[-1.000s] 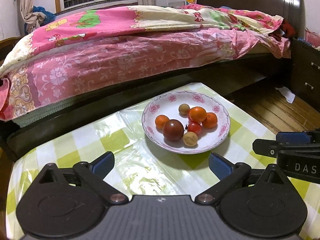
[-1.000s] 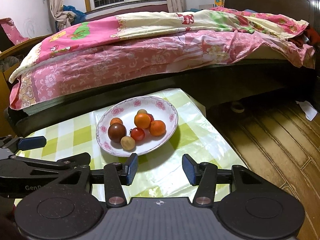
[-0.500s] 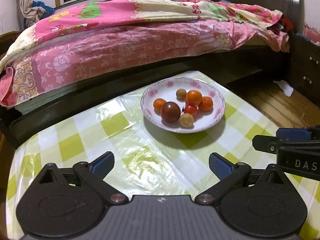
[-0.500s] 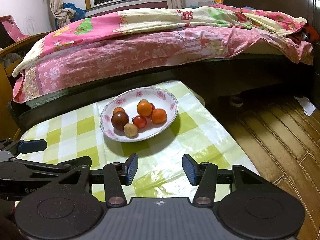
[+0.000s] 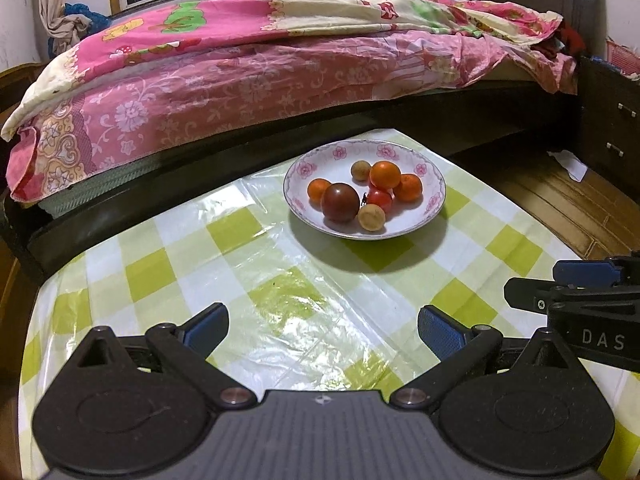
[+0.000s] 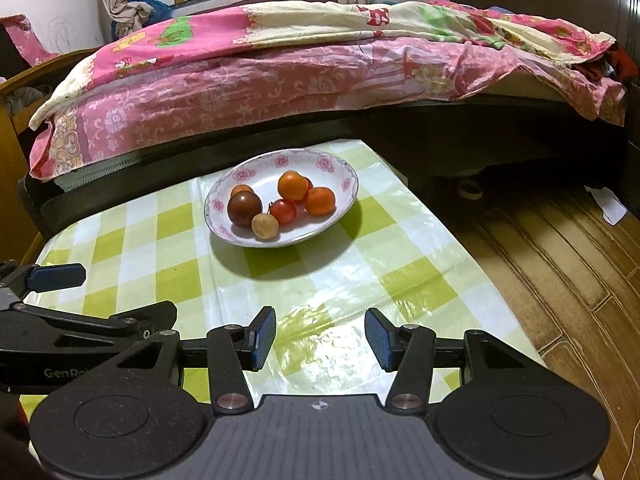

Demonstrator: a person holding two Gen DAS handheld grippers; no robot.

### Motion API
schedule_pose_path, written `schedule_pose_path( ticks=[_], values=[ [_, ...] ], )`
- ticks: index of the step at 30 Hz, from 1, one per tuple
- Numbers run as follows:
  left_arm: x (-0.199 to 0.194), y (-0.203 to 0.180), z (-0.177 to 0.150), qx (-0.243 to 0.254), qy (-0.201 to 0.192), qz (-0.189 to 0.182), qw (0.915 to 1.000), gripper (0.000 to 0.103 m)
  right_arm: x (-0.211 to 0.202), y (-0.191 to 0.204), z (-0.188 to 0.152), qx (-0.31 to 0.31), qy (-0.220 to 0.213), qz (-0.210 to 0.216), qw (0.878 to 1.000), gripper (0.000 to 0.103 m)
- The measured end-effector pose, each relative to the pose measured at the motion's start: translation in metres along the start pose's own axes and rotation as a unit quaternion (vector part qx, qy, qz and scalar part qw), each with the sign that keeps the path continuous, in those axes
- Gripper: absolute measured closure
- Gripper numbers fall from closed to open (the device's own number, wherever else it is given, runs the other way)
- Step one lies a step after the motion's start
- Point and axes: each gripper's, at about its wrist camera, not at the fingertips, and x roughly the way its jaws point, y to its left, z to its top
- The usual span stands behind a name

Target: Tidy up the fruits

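**Both my grippers held apart above the cloth, fruit gathered in the plate**

My left gripper (image 5: 322, 326) hangs over the green-and-white checked tablecloth (image 5: 168, 276) with its blue-padded fingers spread wide and nothing between them. My right gripper (image 6: 320, 338) is beside it, fingers also parted, though less widely, and empty as well. Each one shows at the edge of the other's view: the right at the right edge of my left camera, the left at the left edge of my right camera.

The floral-rimmed plate (image 5: 430, 184) sits ahead of both grippers, well apart from them, near the far edge of the table by the bed (image 5: 280, 60). All the fruit lies in it, bunched together: a dark reddish-brown round fruit (image 5: 340, 202) at the front left, a small orange one (image 5: 318, 189) touching it from behind, a red cherry tomato (image 5: 379, 199) in the middle, two more oranges (image 5: 385, 174) on the right, one raised above the other, and two small tan fruits, one at the front (image 5: 371, 218) and one at the back (image 5: 360, 170)

To the right of the table is a wooden floor (image 6: 560, 248)
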Motion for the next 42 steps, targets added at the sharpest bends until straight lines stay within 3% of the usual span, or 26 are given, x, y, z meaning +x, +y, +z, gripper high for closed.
schedule_pose_path(
  ticks=[42],
  values=[
    [-0.009,-0.006,-0.02,0.019,0.015,0.007,0.9997,0.0,-0.004,0.003,-0.021,-0.014,0.026,-0.008,1.0,0.053]
  ],
)
